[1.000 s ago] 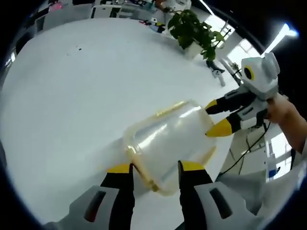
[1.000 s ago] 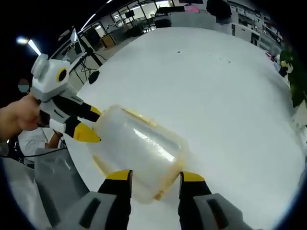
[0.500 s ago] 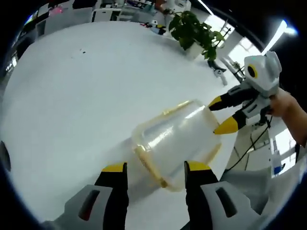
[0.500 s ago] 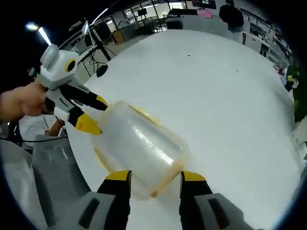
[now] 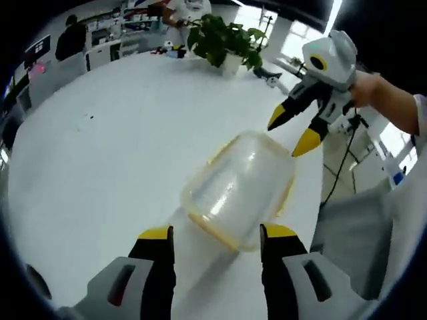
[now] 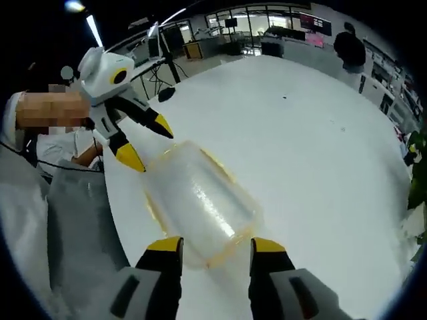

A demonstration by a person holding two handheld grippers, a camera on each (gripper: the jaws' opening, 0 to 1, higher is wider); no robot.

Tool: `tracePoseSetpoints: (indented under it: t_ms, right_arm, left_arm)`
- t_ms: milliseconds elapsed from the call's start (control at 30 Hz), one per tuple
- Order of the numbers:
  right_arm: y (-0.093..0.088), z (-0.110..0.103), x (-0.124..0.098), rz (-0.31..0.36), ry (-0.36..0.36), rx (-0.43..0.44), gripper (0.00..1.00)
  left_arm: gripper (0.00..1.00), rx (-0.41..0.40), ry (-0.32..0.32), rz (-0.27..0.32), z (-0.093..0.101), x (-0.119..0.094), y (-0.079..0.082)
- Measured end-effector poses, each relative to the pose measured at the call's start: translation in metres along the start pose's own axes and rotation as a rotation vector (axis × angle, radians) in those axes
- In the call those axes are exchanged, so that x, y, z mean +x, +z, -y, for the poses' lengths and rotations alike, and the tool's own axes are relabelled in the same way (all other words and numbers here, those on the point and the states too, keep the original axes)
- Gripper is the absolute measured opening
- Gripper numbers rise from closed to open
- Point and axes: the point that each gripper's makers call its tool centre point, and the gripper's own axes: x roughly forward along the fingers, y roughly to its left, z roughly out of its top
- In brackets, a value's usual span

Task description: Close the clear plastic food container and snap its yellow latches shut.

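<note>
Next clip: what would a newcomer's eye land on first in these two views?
The clear container with yellow trim, lying on the white table between the two grippers. The right gripper hangs open by its far end in the left gripper view; the left gripper hangs open likewise in the right gripper view, neither touching it. A potted plant stands at the table's far edge.

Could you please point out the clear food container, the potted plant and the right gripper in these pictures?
clear food container (image 5: 239,195), left gripper view, on its translucent top surface.
potted plant (image 5: 220,39), left gripper view, on its green leaves.
right gripper (image 5: 292,130), left gripper view, midway between its yellow fingertips.
</note>
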Motion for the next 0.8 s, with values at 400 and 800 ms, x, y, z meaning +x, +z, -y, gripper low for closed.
tracePoseSetpoints:
  t_ms: [400,800]
  right_arm:
    - [0.032,-0.025,-0.012,0.102,0.091,-0.243,0.33]
    - [0.042,-0.035,0.002,0.099,0.128,-0.407,0.32]
  left_arm:
    - [0.42,0.202,-0.071,0.052,0.017,-0.002,0.024]
    - [0.36,0.389,-0.158,0.037,0.043,0.014,0.039]
